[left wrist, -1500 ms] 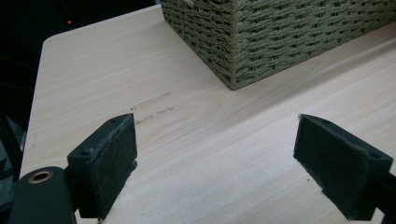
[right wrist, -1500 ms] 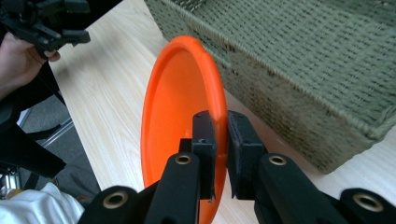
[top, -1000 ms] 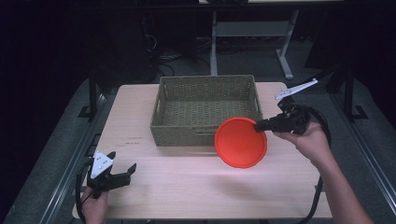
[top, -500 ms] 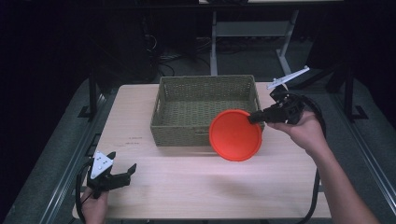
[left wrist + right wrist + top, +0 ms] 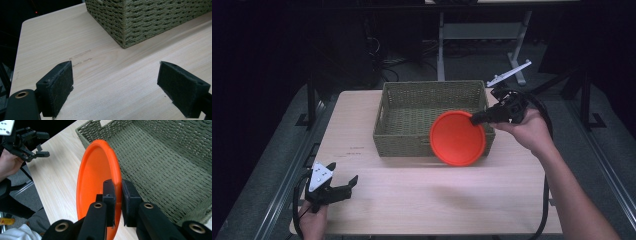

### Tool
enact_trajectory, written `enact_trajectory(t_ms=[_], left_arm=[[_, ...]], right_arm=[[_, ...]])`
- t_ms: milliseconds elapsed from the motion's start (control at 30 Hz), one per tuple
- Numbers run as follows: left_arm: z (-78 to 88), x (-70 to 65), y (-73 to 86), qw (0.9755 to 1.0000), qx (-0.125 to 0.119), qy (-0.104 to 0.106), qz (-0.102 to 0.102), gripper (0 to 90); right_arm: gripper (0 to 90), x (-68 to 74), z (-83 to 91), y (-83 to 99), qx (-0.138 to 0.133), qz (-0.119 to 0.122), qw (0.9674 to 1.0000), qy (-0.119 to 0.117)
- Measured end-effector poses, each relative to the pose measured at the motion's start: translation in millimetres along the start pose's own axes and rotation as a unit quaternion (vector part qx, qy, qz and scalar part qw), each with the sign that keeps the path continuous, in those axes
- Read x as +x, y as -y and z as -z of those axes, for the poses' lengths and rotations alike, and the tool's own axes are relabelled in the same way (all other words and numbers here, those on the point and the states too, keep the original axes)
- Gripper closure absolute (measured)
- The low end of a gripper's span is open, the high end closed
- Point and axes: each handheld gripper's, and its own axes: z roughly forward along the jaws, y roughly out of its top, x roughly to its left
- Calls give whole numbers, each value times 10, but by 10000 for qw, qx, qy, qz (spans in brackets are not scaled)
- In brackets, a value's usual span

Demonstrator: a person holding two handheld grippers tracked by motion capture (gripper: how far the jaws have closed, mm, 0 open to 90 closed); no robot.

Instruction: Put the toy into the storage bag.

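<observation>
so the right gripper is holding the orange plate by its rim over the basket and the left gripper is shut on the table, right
Not quite: the left gripper is open, its jaws wide apart, as the left gripper view shows. The right gripper does hold the orange plate by its rim over the basket.

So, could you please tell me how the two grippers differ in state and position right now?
The right gripper is shut on the orange plate's rim, raised beside the basket. The left gripper is open and holds nothing, low at the table's near left corner. Both have black fingers.
</observation>
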Motion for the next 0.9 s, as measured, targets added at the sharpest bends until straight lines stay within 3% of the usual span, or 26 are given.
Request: enact_trajectory(t_ms=[567,900], left_arm=[[6,7,0,10000,26,7,10,128],[12,31,4,10000,11,-5,44,128]], right_arm=[[822,9,25,-262,-26,50,10000,49],[822,-96,19,-420,-37,-70,9998,164]])
